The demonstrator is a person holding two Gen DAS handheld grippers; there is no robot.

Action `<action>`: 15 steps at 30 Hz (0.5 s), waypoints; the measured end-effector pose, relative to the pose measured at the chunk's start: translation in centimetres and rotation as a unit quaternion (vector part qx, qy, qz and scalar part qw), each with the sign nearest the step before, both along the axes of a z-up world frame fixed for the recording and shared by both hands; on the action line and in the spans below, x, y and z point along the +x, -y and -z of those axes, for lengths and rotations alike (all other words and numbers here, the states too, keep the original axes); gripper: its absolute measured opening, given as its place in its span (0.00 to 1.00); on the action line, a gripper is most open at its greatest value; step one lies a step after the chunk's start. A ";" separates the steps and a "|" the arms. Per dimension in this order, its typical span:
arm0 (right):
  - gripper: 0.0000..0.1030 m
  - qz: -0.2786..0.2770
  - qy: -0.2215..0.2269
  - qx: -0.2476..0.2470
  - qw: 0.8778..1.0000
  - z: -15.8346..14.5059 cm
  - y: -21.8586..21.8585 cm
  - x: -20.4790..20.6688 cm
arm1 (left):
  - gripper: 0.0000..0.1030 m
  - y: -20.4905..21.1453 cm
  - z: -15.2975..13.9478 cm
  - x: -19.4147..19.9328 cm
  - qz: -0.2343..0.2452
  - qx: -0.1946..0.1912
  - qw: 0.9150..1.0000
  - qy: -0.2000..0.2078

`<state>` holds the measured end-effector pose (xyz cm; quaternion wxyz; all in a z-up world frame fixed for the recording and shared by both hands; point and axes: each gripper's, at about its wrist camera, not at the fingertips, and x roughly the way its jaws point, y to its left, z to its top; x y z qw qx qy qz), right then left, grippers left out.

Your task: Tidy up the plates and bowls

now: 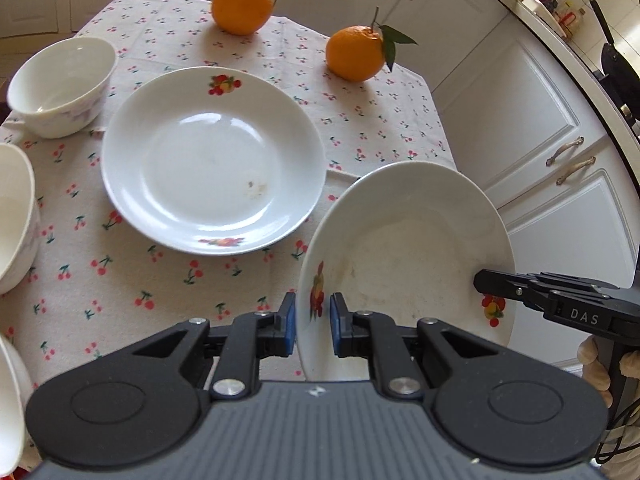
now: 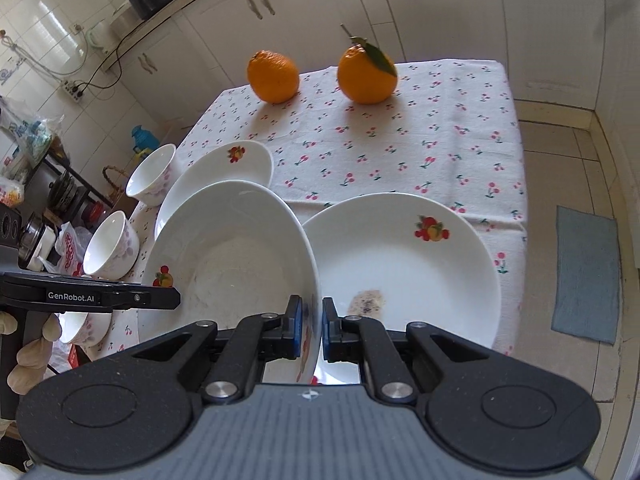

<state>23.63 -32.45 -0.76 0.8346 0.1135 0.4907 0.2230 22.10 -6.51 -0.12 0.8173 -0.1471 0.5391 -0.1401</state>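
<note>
**a:** so where was the plate at that point?

**b:** up in the air, tilted, with both tongs on it. the left gripper [image 1: 312, 326] was clamped on the rim of the lifted plate [image 1: 404, 248] by one of its fruit prints, blue pads pressing either side. the right gripper [image 2: 311, 328] was clamped on the opposite rim of that same plate, again right by a fruit print. neither was open, both squeezing the edge.

**a:** any writing on the gear?

**b:** yeah, the right one's finger read "DAS" from the left camera, and the left one's read "GenRobot.AI" from the right camera. you could see a gloved hand [image 2: 28, 354] under that one too.

**a:** and the rest of the dishes?

**b:** a second plate [image 1: 212, 160] sat flat on the cherry-print tablecloth [image 1: 120, 276], left of the lifted one in the left camera, with a small smudge in it. a third plate [image 2: 404, 268] lay on the other side, with a crumbly patch near its front. a few white bowls, like this bowl [image 1: 60, 86], stood along the table edge. two oranges at the far end, orange [image 1: 241, 2] plain, leafy orange [image 1: 355, 53] with a stem.
</note>
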 end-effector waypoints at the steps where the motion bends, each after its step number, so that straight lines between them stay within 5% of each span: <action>1: 0.12 0.008 0.001 0.000 1.000 0.0 0.6 0.0 | 0.13 0.6 0.0 0.4 0.005 0.000 1.000 0.001; 15: 0.12 0.085 -0.008 0.005 0.996 2.0 6.4 0.8 | 0.13 6.8 1.7 5.3 0.049 0.019 0.999 0.002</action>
